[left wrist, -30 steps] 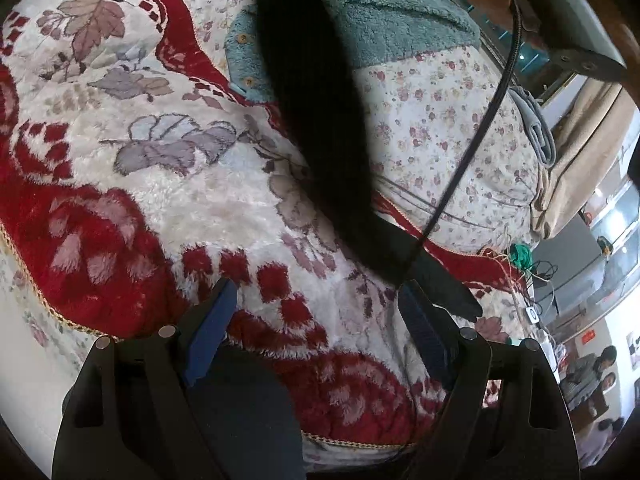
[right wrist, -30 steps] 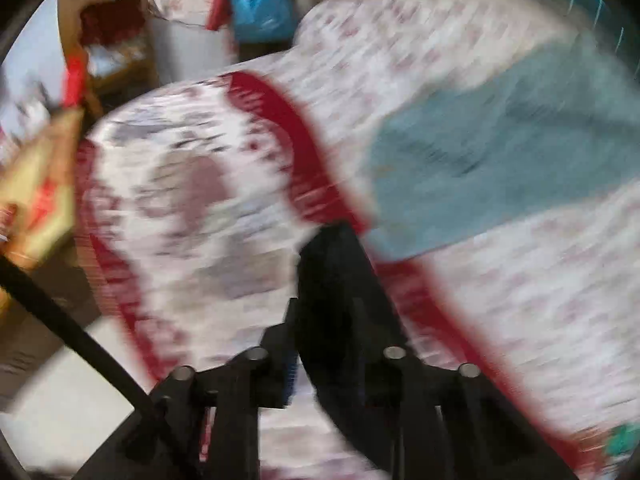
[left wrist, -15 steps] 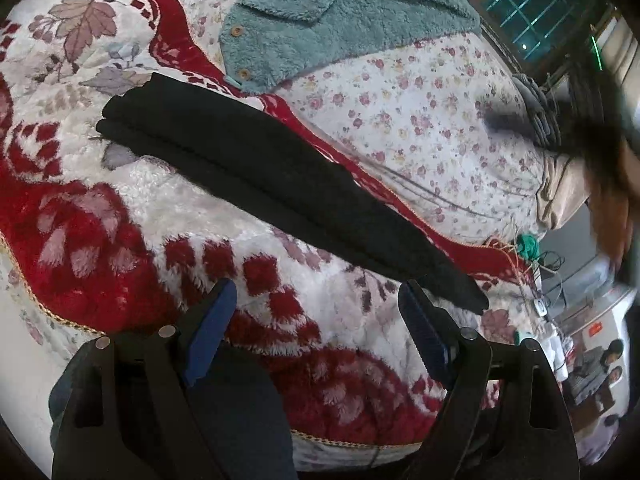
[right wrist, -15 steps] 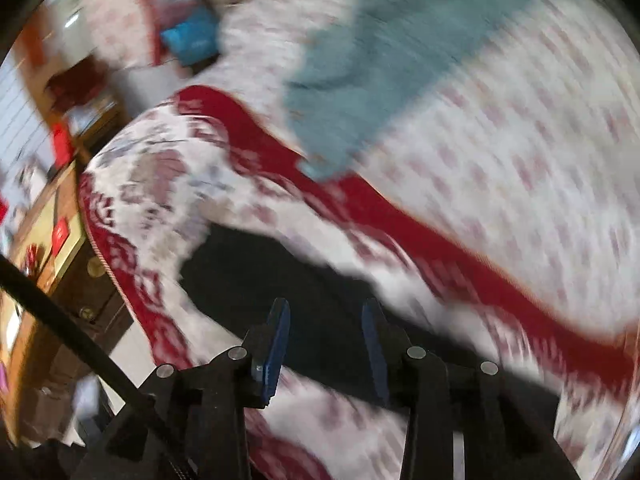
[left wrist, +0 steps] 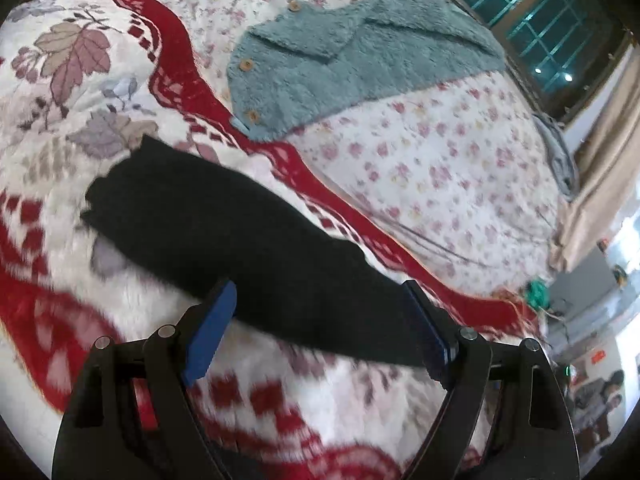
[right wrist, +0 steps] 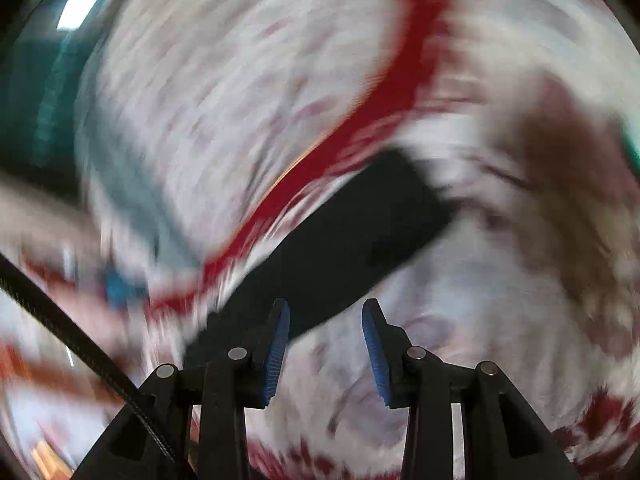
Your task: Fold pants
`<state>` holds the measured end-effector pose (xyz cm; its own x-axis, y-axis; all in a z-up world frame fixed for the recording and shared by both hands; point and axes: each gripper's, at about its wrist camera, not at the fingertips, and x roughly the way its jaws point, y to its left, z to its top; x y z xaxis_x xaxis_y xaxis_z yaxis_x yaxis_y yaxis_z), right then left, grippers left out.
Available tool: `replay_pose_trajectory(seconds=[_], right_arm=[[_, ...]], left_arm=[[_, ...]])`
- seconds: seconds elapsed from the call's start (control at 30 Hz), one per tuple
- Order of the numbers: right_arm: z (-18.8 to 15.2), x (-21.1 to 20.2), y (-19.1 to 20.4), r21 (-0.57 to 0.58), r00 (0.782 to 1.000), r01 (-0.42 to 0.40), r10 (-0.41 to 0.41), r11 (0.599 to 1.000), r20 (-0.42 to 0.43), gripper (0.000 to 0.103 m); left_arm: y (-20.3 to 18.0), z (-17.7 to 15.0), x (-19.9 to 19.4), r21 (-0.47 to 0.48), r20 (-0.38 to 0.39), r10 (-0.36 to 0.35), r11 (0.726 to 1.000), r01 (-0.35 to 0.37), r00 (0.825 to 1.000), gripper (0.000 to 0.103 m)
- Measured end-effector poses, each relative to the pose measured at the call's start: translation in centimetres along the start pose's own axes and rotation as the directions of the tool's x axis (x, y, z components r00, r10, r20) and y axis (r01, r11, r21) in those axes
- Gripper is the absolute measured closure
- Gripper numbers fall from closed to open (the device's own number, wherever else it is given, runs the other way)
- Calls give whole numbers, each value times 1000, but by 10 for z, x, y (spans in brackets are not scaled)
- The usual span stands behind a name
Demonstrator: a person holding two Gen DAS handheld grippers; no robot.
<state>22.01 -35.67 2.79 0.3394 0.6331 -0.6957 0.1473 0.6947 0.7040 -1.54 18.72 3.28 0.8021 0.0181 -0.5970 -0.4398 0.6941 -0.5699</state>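
The black pants (left wrist: 240, 240) lie folded lengthwise in a long strip on the red and white floral blanket (left wrist: 60, 120). My left gripper (left wrist: 320, 320) is open and empty, its blue pads either side of the strip's near end, just above it. In the blurred right wrist view the pants (right wrist: 360, 232) run diagonally ahead of my right gripper (right wrist: 325, 330), which is open and empty over the blanket (right wrist: 460, 300).
A teal fleece jacket (left wrist: 340, 60) with wooden buttons lies on the pink-flowered sheet (left wrist: 440, 160) beyond the pants. A window and beige curtain (left wrist: 600, 152) stand at the far right. A black cable (right wrist: 80, 344) crosses the right wrist view at lower left.
The right gripper let go of the pants, which dropped flat onto the blanket, then swung round fast. The left gripper moved forward and down over the pants' near end.
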Motion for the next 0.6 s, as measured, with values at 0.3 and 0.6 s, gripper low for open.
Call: replay_pose_trajectory(seconds=[0.3,0.6], right_arm=[[10,36,-21,204,993,-51,27,978,117,67],[20,54,-25,122,986,-104,86,987,142,67]], left_arm=[[44,-2,23,-201,-70,-38,979,23,997,20],[58,1,18,-290,-27,-81,955,70,996,20]])
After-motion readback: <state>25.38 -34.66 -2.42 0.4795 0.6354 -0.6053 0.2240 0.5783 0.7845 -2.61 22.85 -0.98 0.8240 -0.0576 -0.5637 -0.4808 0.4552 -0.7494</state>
